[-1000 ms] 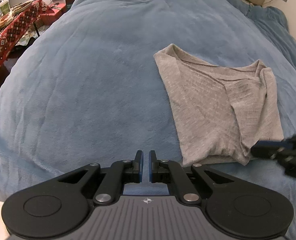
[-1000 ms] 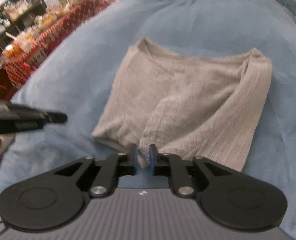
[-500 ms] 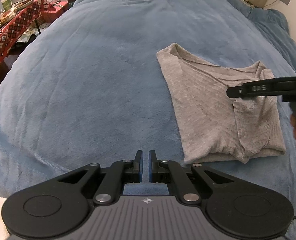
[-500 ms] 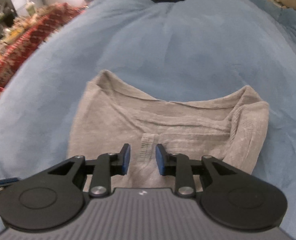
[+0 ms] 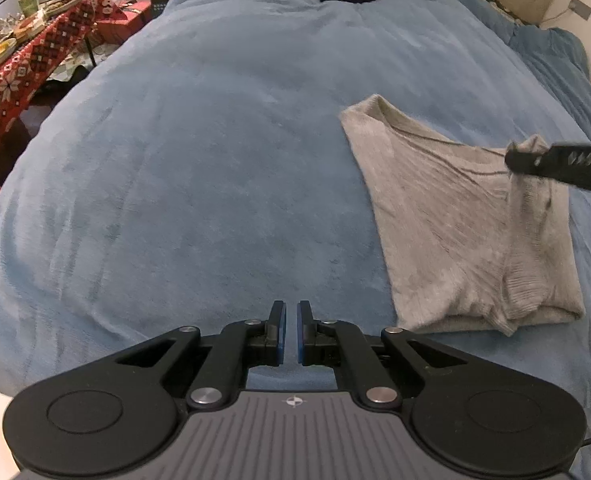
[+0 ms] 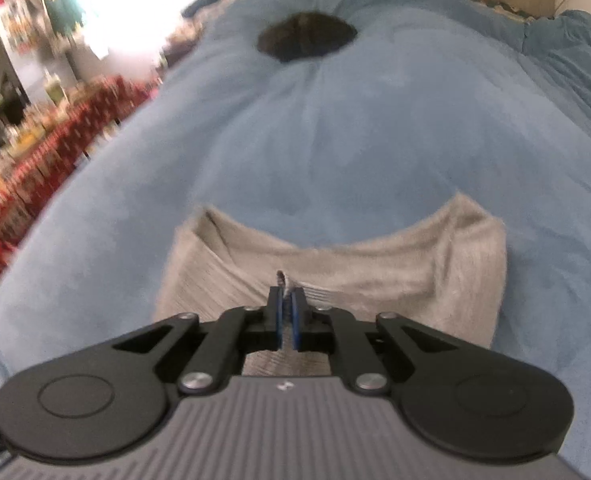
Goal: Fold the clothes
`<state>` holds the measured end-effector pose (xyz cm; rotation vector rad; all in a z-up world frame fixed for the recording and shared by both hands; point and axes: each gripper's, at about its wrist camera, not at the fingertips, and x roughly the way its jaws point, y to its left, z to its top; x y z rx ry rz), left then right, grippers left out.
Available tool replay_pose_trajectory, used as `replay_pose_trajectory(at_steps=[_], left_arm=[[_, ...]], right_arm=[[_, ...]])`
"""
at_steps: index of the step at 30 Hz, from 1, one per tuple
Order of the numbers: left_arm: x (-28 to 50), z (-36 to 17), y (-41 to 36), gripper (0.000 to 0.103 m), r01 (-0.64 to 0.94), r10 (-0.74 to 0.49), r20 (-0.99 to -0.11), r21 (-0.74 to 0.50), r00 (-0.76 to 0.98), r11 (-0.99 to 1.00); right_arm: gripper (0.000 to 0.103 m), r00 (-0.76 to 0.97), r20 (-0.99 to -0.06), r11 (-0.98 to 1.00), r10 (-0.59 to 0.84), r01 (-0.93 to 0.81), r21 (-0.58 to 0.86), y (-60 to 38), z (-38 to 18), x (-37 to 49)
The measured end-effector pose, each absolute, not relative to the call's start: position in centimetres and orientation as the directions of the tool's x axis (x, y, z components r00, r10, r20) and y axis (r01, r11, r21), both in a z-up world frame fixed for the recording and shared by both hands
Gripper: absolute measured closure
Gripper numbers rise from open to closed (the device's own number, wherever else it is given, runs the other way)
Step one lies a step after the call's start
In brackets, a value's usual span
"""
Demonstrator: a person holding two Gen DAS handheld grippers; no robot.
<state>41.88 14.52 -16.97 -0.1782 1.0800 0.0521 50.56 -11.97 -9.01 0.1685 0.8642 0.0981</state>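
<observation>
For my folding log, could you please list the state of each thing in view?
Grey garment: partly folded on the bed, far right corner pinched and lifted.
Right gripper: jaws shut on the grey garment.
Left gripper: jaws shut, holding nothing, above the blanket.
Blue blanket: spread over the bed.

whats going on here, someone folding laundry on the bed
Yes. A person holding two grippers is folding a grey knit top that lies partly folded on a blue blanket. The right hand-held gripper is shut on a pinch of the top's fabric near its far edge and lifts it slightly. The left hand-held gripper hovers over bare blanket beside the top, nearly closed and holding nothing.
</observation>
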Motion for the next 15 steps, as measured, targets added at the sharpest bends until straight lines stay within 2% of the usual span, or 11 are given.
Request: replay_pose_trajectory(at_steps=[13,15], left_arm=[[42.0,-15.9,17.7,0.097,-0.222,0.070,-0.863,-0.050,0.500,0.974],[42.0,-15.8,17.9,0.097,-0.227,0.075,-0.862,-0.047,0.500,0.973]], right_arm=[[0.097,0.585,-0.775,0.968,0.238,-0.077,0.240,-7.2,-12.2,54.8],[0.087,0.577,-0.785,0.971,0.226,-0.069,0.229,-7.1,-12.9,55.1]])
